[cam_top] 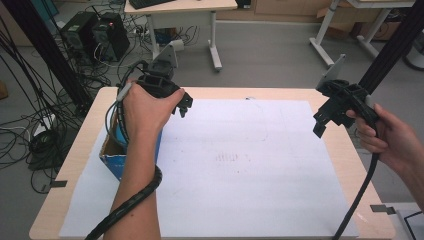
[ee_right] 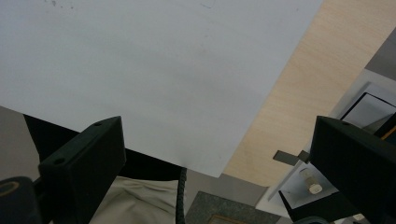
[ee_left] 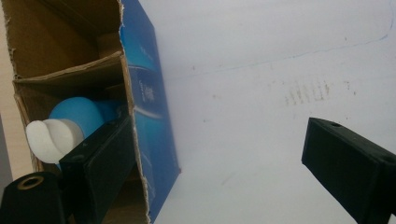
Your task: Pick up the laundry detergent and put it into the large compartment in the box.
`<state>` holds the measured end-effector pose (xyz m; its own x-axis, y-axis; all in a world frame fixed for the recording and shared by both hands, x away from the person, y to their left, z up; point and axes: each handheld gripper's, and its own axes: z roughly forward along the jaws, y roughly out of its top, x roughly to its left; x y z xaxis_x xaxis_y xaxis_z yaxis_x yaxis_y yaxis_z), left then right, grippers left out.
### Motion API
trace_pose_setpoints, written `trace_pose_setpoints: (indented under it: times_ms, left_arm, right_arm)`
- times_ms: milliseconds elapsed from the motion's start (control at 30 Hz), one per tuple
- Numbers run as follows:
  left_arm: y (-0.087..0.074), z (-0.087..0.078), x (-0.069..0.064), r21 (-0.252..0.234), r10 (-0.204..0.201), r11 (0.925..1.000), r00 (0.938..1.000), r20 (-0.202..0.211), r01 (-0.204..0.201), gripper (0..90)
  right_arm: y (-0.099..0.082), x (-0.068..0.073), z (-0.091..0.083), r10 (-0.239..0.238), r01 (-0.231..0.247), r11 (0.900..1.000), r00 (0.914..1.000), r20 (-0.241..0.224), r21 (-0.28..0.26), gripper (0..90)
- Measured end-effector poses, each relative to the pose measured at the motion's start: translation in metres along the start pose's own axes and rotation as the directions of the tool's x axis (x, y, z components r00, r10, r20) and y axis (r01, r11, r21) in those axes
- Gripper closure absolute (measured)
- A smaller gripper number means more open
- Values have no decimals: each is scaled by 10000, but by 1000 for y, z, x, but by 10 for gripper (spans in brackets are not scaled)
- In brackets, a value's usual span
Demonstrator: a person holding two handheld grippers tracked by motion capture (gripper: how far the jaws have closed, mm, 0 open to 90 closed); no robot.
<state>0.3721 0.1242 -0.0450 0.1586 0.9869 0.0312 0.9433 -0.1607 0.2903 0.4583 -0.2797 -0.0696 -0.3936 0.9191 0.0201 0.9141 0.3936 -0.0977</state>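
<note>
Blue bottle with a white cap is lying inside an open cardboard box — blue printed outside, raw brown inside, a cardboard divider crossing just above the bottle. In the high view the box is sitting at the left part of the bench, on the left edge of a large white sheet, half hidden under the person's left forearm.

Left gripper is hovering over the box's open top. In the left gripper view its fingers are standing wide apart: one finger is dipping into the box just beside the bottle, right against the box wall, the other is hanging outside over the white sheet. The box wall is passing between them; the pads are pressing on nothing. Whether the inner finger is touching the bottle — cannot tell.

Right gripper is hanging well apart from the box, over the right edge of the sheet, held in the person's right hand. Its fingers are also spread wide, nothing between them but the sheet corner and bare wood below. A faint smudge of dark marks is showing mid-sheet.
</note>
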Motion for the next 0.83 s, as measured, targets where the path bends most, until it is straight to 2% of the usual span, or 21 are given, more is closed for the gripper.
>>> trace_pose_setpoints:
  times_ms: [833]
  left_arm:
    - [-2, 1, -3, 111, 81, 9999, 9999, -73, -80, 104]
  right_arm:
    - [-3, -1, 1, -55, 55, 10000, 10000, -81, -38, 37]
